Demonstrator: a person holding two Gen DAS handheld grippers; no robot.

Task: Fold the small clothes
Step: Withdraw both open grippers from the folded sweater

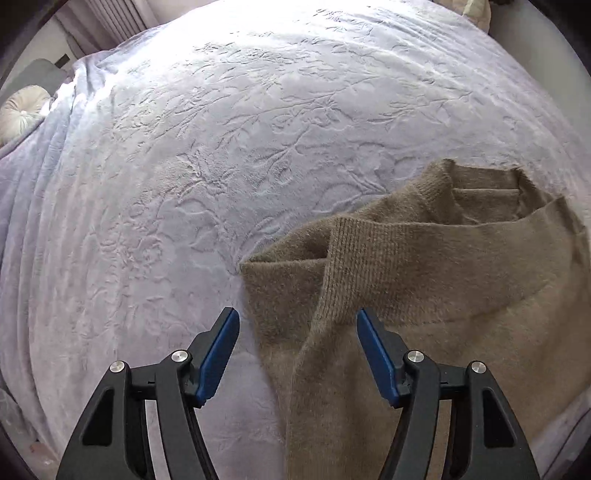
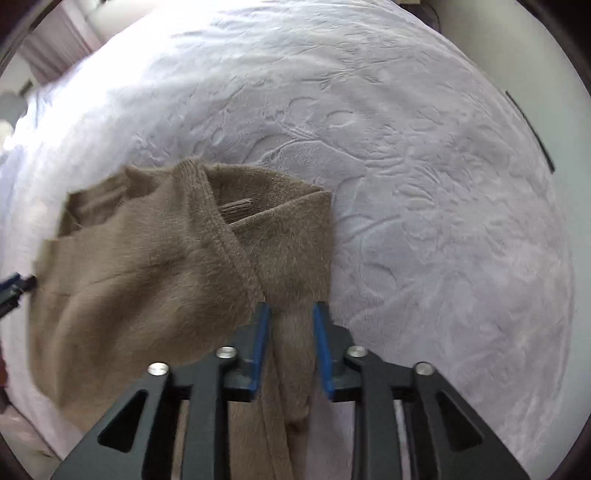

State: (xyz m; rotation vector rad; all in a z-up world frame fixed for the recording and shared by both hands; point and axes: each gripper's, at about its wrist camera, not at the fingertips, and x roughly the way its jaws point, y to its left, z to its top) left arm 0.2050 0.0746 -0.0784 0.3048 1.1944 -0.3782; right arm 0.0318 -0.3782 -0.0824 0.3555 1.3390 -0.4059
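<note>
A fuzzy tan-brown knit sweater (image 1: 424,280) lies partly folded on a pale lilac bedspread (image 1: 221,147). In the left wrist view my left gripper (image 1: 297,325) is open, its blue pads wide apart over the sweater's left edge and folded sleeve. In the right wrist view the sweater (image 2: 147,266) fills the left and centre. My right gripper (image 2: 291,317) is narrowed around a bunched strip of the sweater's right side. The left gripper's tip (image 2: 14,286) shows at the far left edge.
The embossed bedspread (image 2: 443,184) covers the whole bed. A round cream cushion (image 1: 22,110) and a grey chair (image 1: 40,74) stand beyond the bed's far left corner. Curtains (image 1: 107,26) hang behind.
</note>
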